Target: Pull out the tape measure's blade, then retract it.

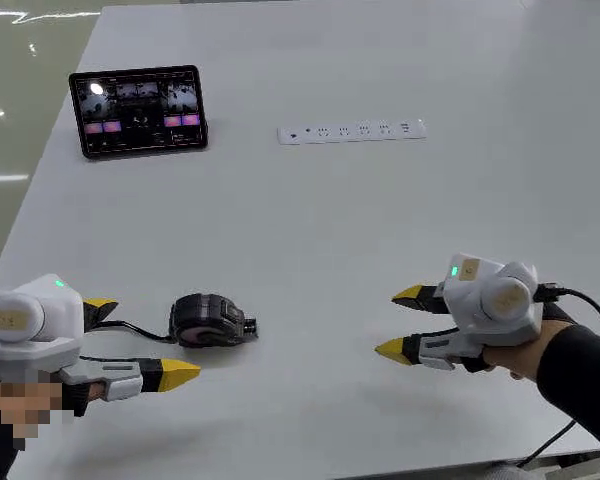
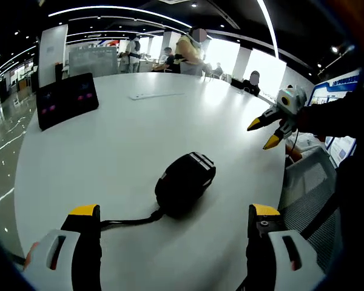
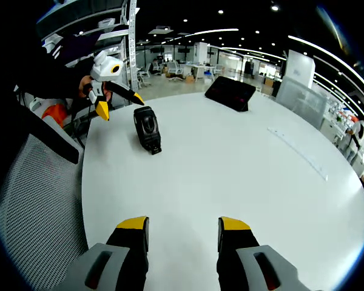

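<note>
Left gripper point(image 1: 152, 336) hovers over the table's point(image 1: 330, 220) near left corner with its jaws spread wide and nothing between them. Just ahead of its yellow tips lies the black tape measure point(image 1: 210, 320), resting on the table close to the near edge with its blade wound inside the case. A thin black cord point(image 1: 130, 326) trails from the case toward the left gripper; whether it touches a jaw I cannot tell. Right gripper point(image 1: 387, 322) is held near the table's near right edge, well apart from the tape measure, jaws also parted and empty, pointing toward it. By the far left edge stands a dark tablet point(image 1: 137, 110), and a white power strip point(image 1: 352, 131) lies toward the far middle.
</note>
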`<state>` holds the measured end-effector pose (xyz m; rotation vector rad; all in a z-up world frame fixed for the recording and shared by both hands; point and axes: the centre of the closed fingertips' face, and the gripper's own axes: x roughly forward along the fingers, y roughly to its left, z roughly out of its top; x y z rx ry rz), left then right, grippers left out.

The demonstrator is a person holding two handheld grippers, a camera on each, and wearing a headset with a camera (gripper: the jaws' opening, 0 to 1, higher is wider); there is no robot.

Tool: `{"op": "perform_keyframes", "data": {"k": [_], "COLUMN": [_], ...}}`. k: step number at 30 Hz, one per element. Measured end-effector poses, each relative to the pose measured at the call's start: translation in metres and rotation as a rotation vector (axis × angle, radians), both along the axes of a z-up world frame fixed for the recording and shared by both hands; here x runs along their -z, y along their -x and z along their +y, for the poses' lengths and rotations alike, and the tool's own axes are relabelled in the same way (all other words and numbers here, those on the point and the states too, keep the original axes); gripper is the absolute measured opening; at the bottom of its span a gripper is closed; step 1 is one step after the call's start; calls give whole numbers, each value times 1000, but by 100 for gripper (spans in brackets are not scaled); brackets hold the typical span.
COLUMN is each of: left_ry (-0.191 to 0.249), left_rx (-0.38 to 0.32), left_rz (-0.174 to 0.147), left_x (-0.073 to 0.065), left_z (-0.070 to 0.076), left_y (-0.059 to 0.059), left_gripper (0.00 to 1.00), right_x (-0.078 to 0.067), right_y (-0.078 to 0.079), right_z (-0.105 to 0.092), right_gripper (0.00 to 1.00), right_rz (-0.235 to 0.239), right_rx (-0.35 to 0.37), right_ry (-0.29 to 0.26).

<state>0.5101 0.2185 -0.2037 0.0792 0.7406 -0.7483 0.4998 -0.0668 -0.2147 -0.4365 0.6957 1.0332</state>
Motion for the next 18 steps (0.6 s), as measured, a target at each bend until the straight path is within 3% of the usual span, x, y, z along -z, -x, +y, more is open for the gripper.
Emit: {"op": "perform_keyframes", "data": {"k": [3,7,18], "left_ry": [-9,-26,-58], "left_rx": [6,13,-3], "left_rz": [11,16,23], "left_x": [1,1,2], "left_z": [5,14,46], "left_y": [5,9,16], "left_gripper": [99,99,99], "right_x": [2,-5,-8], "right_y": [0,1,12], "right_z": [-19,-42,-98], "right_gripper": [46,52,63], "right_rz": [-1,-1,7], "right_rx": [17,46,130], "right_ry": [24,14,23]}}
